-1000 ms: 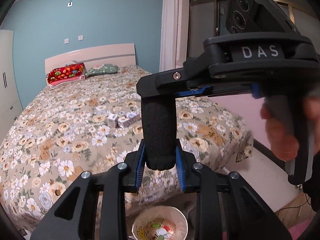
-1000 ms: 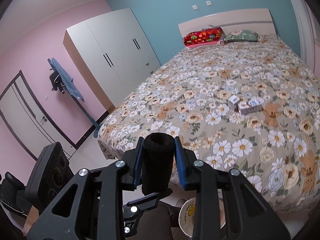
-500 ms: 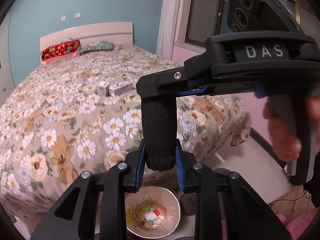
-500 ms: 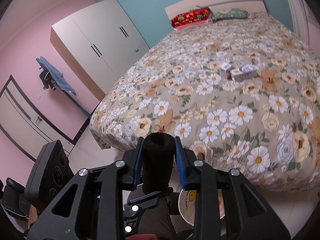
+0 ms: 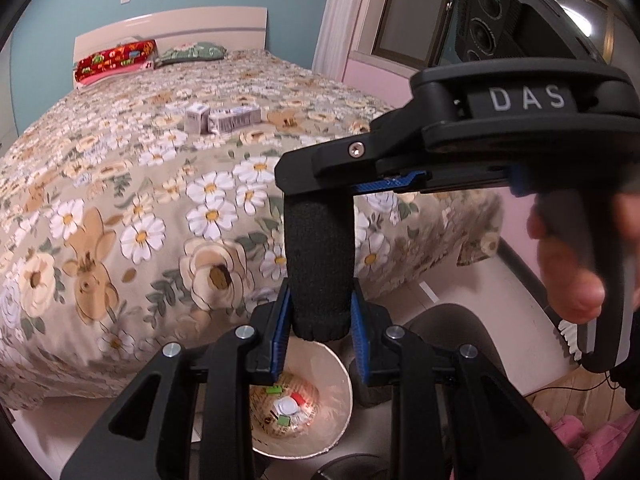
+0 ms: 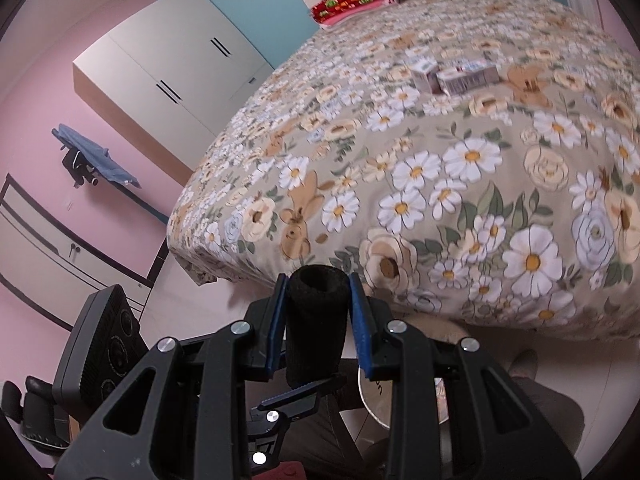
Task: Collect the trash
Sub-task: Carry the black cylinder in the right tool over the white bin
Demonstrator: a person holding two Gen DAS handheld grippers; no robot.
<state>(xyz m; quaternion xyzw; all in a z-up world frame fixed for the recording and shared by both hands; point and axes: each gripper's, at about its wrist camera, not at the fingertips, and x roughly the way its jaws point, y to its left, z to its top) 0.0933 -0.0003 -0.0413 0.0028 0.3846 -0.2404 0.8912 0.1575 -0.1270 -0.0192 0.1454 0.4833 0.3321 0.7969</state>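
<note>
Progress: early | bin (image 5: 340, 412) holds some scraps | cartons (image 5: 222, 118) left on bed (image 5: 120, 184) (two seen) | left gripper (image 5: 320, 320), right gripper (image 6: 318, 320): each clamped on other's foam grip

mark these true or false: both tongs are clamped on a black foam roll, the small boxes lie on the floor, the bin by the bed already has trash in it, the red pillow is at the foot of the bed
1. Both tongs, left and right, are clamped on a black foam roll. True.
2. The small boxes lie on the floor. False: they sit on the floral bedspread.
3. The bin by the bed holds trash. True.
4. The red pillow is at the foot of the bed. False: it lies against the headboard.
</note>
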